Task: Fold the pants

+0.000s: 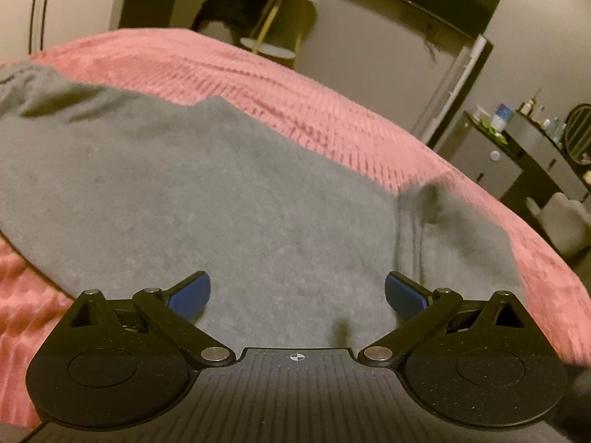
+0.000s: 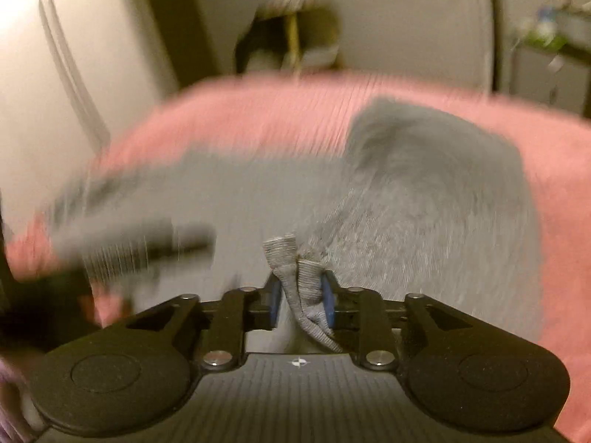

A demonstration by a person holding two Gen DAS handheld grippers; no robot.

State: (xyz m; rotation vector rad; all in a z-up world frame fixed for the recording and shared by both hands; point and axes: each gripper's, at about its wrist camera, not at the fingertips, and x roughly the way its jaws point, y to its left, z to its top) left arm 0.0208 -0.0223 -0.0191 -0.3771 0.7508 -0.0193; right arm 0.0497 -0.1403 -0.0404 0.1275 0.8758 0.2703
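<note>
Grey pants (image 2: 306,280) in right tool (image 2: 300,297)

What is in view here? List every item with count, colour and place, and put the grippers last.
pants: one pair, grey, spread on the bedspread; ribbed edge pinched in the right gripper.
bedspread: one, pink, textured, covering the bed under the pants.
side table: one, gold legs, two round shelves, beyond the bed by the wall; small blurred items on top.
dark object: one, black, left of the side table; cannot tell what it is.
dresser: one, dark top, far right, holding bottles and small items.
chair: one, pale, right edge beside the bed.
left gripper: black, blue pads, open above the pants.
right gripper: black, blue pads, shut on the pants.
</note>
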